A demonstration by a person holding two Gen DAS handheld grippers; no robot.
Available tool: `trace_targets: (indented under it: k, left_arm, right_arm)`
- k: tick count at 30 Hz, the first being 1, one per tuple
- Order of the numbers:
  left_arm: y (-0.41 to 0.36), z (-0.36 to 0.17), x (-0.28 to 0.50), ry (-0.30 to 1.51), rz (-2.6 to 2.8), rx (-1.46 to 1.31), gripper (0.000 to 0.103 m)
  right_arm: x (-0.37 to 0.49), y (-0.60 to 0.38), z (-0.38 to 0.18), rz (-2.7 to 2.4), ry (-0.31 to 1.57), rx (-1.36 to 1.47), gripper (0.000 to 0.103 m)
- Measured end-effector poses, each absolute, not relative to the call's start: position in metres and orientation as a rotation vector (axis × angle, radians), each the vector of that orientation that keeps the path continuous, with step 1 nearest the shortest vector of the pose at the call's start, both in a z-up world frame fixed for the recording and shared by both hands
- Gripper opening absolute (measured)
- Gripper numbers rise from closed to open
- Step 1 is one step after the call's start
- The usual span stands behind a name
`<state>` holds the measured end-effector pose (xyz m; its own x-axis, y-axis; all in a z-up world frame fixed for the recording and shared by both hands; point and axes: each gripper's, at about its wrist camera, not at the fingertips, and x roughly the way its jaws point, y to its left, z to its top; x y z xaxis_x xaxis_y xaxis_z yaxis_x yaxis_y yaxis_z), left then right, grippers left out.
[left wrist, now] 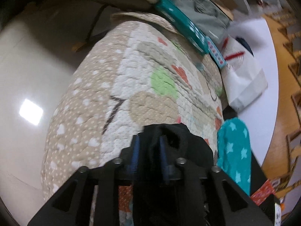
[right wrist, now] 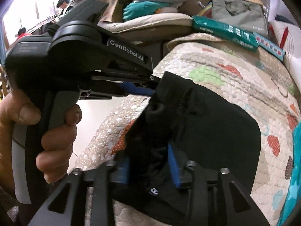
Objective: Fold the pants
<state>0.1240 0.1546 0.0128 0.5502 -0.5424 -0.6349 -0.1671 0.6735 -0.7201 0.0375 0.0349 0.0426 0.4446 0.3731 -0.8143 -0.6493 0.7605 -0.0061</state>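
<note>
Black linkage bars are filling the bottom of both wrist views. Right gripper (right wrist: 150, 150) is clamping a bunched wad of the black pants (right wrist: 216, 118) between its blue pads (right wrist: 174, 157). Left gripper (right wrist: 150, 92), seen from the right wrist camera with the person's left hand (right wrist: 43, 131) around its handle, is pinching the same edge of cloth further along; its own camera is showing its pads (left wrist: 136, 150) closed on black fabric (left wrist: 180, 143).

Pants are lying on the quilted blanket (left wrist: 122, 86), the gripped edge lifted off it. Judgement: two grips on one edge are keeping it straight, likely for carrying it over in a fold. Teal box (right wrist: 223, 32) and grey bag (right wrist: 239, 13) are sitting well behind.
</note>
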Motion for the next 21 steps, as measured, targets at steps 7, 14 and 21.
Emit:
trace_targets:
  k: [7,14,21]
  left_arm:
    - [0.19,0.02,0.078,0.962,-0.171,-0.934,0.029]
    - [0.164,0.048,0.067,0.979,-0.147,-0.826,0.033]
    - [0.11,0.058,0.088,1.022,-0.093,-0.619,0.04]
  right_arm:
    - [-0.016,0.03,0.058,0.832,0.838,-0.451,0.067]
    - [-0.021,-0.035,0.066,0.8,0.891,-0.369,0.067]
    - [0.018,-0.104,0.086,0.667,0.941,-0.046,0.067]
